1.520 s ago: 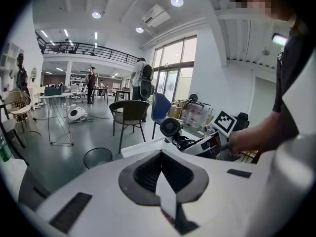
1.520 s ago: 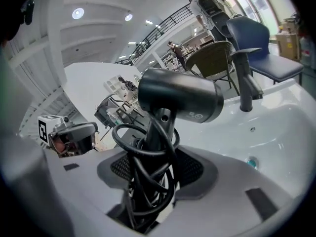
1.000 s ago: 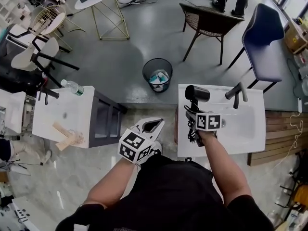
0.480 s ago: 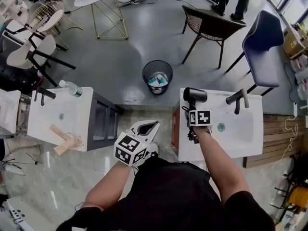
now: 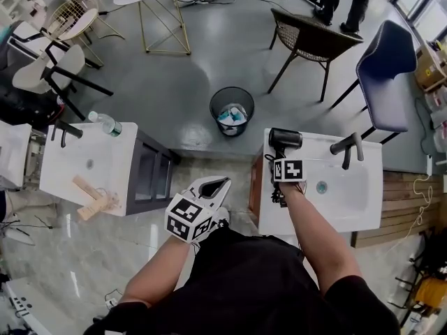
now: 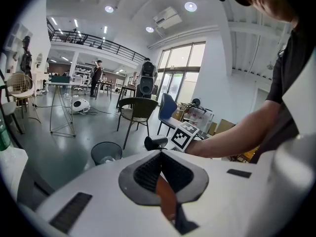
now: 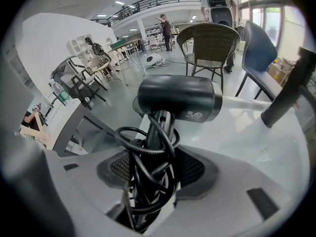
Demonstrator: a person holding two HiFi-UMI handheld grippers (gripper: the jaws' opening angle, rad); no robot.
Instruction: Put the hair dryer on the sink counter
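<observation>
Our right tongs [image 7: 154, 152] pinch the hair dryer [image 5: 285, 139] by its cord-wrapped handle at the sink table's [image 5: 367, 211] far left corner; we judge only setting down and release remain. Our left tongs [image 6: 159, 162], pressed together and empty, hang left of that table.

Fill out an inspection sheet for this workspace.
Surface: white sink counter, black faucet at its back.
Job's things: hair dryer over the counter's far left corner; contact unclear.
Clutter: nothing seen on this counter.
Grippers: right gripper shut on the hair dryer's handle; left gripper shut, empty.
Cables: black cord coiled round the handle.
Surroundings: waste bin, wicker chair, second counter with bottle.
</observation>
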